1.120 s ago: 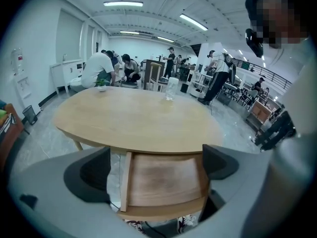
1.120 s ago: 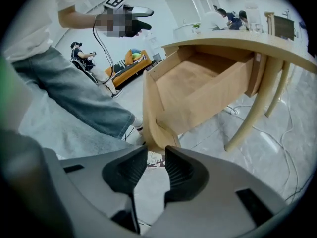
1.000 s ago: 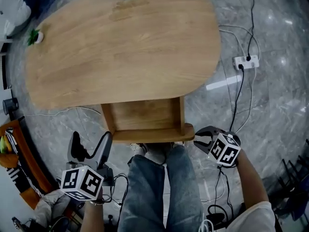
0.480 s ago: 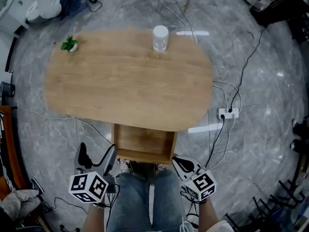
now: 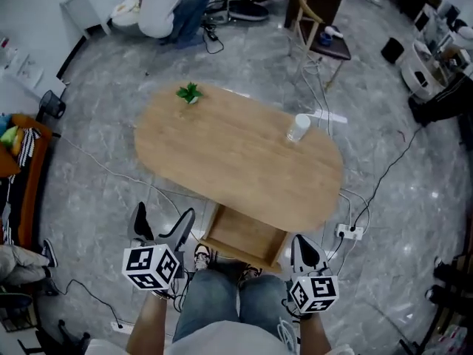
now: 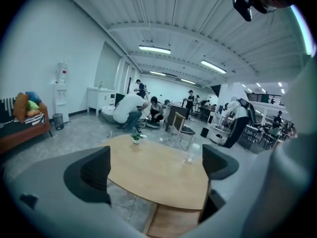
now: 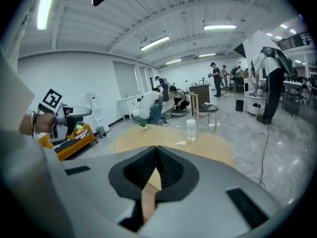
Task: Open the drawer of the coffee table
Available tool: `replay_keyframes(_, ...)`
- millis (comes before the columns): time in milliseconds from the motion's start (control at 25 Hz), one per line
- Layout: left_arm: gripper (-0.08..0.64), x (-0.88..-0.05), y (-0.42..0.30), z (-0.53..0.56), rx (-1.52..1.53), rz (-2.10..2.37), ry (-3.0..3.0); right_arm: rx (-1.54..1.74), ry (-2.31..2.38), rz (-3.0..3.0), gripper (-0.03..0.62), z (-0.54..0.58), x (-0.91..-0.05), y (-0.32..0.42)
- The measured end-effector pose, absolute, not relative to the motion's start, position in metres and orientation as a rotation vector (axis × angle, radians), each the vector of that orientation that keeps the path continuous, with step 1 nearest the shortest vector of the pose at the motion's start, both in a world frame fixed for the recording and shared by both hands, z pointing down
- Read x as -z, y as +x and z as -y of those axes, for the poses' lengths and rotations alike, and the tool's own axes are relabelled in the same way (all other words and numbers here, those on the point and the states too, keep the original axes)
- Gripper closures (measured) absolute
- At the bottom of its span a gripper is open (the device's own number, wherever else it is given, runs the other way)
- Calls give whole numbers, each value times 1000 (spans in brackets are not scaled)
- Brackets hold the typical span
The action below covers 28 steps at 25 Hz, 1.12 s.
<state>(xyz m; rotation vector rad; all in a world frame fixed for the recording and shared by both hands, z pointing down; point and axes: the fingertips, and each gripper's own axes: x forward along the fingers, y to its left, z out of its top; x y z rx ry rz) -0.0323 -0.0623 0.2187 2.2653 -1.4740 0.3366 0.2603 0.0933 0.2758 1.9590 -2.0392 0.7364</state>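
Already the drawer [image 5: 247, 235] stood open; left gripper [image 5: 162, 225] spread, right gripper [image 5: 302, 245] pressed together empty, both best held clear.

Free tabletop [image 5: 229, 161] between plant [image 5: 190, 92] and bottle [image 5: 298, 128]

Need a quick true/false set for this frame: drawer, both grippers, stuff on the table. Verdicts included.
1. The drawer of the coffee table is pulled out. True.
2. The right gripper is clamped on the drawer front. False: its jaws are together on nothing, held off the drawer.
3. The left gripper is open with nothing between its jaws. True.
4. The bottle lies inside the drawer. False: it stands on the coffee table.
5. The plant sits on the coffee table. True.
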Motion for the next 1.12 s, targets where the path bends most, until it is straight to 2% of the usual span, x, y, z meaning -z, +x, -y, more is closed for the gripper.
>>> replay_keyframes(320, -14, -166, -121, 37, -195, 1698, 2101, -622, 1761, 2169, 594, -54, -227, 208)
replay_keyframes(480, -14, -156, -155, 42, -177, 1718, 2092, -617, 1810, 2196, 592, -37, -206, 188)
replay_keyframes(680, -14, -153, -204, 86, -158, 1693, 2140, -572, 1895, 2164, 592, -11, -191, 154)
replay_keyframes(1120, -14, -151, -335, 213, -224, 1423, 2332, -633, 2263, 1933, 592, 54, -157, 16)
